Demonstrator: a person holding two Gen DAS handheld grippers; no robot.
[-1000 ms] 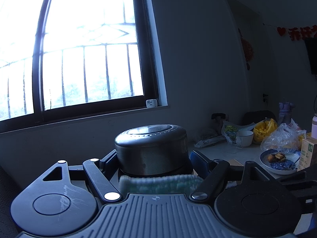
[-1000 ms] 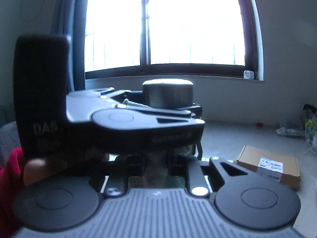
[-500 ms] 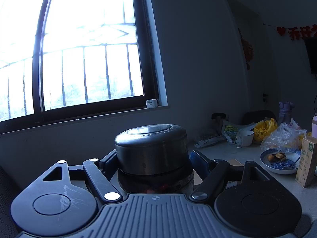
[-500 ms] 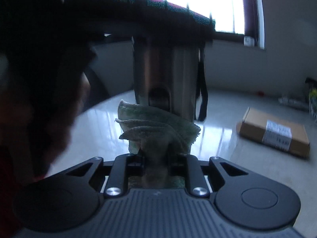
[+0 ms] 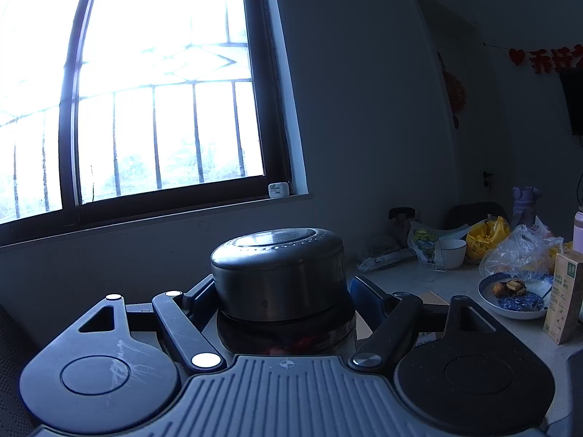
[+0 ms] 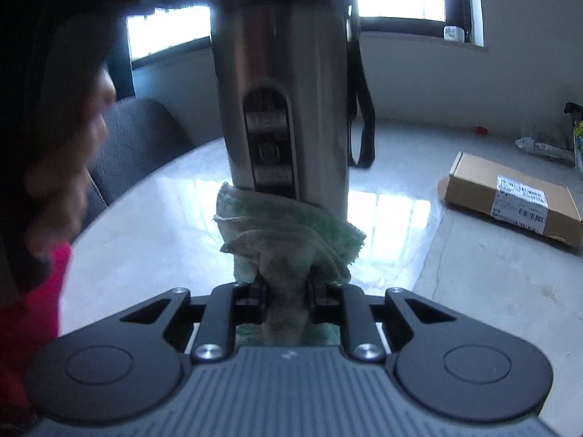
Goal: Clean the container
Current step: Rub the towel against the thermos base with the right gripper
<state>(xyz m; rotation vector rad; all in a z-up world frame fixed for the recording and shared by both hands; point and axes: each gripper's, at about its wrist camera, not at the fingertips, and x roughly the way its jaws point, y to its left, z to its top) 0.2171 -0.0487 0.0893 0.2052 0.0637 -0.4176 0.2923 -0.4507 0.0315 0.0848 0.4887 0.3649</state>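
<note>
A tall steel flask (image 6: 280, 83) with a dark cap (image 5: 278, 273) and a black strap (image 6: 362, 123) is held upright above the table. My left gripper (image 5: 282, 302) is shut on the flask just below its cap. My right gripper (image 6: 286, 287) is shut on a green-and-white cloth (image 6: 288, 233). The cloth presses against the lower front of the flask, under its dark button panel (image 6: 267, 145). The flask's bottom is hidden behind the cloth.
A pale glossy table (image 6: 455, 255) carries a cardboard box (image 6: 510, 200) at the right. A blue plate of food (image 5: 515, 295), a carton (image 5: 564, 295), plastic bags (image 5: 517, 251) and a white cup (image 5: 452, 251) stand at the far right. A chair (image 6: 142, 142) is at the left.
My right gripper with the cloth has moved down along the flask, from near the cap and left gripper to the lower body. The left gripper holds the flask still.
</note>
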